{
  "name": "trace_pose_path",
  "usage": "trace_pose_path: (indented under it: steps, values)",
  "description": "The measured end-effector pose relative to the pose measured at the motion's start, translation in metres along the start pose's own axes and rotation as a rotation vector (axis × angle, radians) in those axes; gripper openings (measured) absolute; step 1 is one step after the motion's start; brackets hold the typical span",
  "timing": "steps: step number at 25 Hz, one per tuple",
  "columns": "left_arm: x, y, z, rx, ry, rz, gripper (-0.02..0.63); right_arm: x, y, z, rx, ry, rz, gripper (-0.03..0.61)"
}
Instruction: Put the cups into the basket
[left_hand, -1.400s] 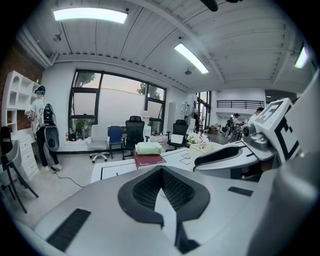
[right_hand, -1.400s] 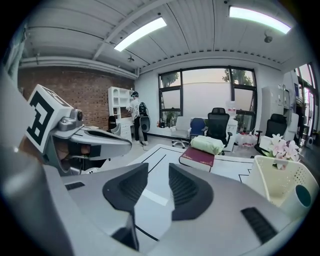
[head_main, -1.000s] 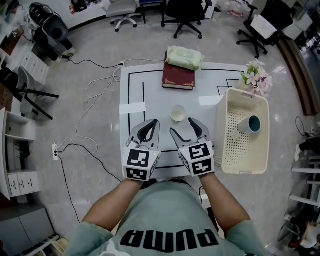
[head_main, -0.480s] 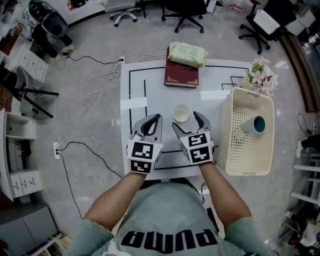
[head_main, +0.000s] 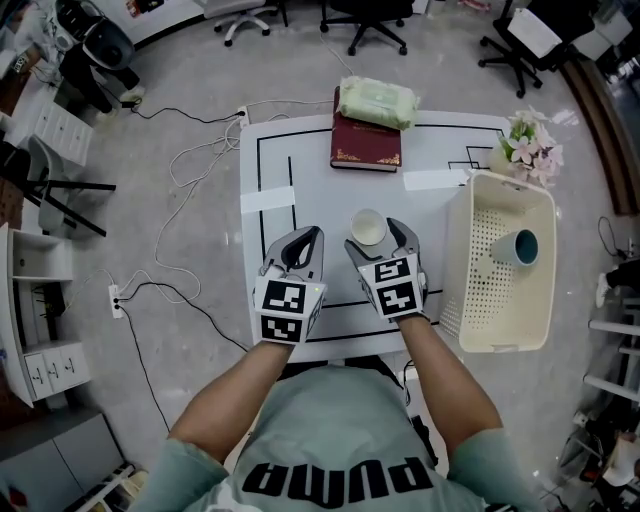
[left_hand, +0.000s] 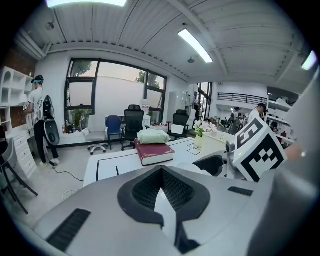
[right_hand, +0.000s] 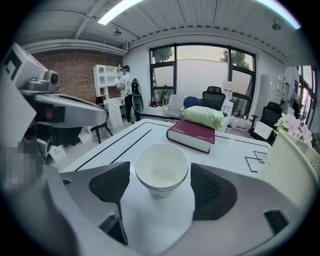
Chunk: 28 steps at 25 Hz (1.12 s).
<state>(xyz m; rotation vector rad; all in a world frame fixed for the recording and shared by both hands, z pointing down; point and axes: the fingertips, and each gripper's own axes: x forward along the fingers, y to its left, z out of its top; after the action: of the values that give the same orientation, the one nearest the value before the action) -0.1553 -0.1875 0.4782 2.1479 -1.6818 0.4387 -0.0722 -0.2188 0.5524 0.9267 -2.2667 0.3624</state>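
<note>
Both forearms are reaching forward side by side over the desk (head_main: 300, 170). The right hand-held gripper (head_main: 376, 238) has just been opening its jaws wide and is flanking the upright white cup (right_hand: 161, 170) without touching it. The left hand-held gripper (head_main: 303, 240) is sitting closed and empty.

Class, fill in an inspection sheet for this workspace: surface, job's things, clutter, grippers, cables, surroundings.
Surface: white table, black lines marked.
Job's things: white paper cup upright on table; second cup lying in basket.
Clutter: red book, green packet on it; flowers.
Grippers: left gripper shut, empty; right gripper open, white paper cup between its jaws, untouched; jaws just opened wider.
Cables: cables on floor, left of table.
Surroundings: office chairs.
</note>
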Motion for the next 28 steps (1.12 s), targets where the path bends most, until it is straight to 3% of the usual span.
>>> trace_pose_path:
  steps: [13,28]
  values:
    - [-0.007,-0.001,-0.008,0.001,0.004,-0.006,0.006,0.006,-0.003,-0.002,-0.027,-0.026,-0.034,0.344]
    - [-0.030,-0.037,0.002,0.023,-0.032,-0.061,0.005,-0.081,0.006,0.034,0.030,-0.175,-0.061,0.328]
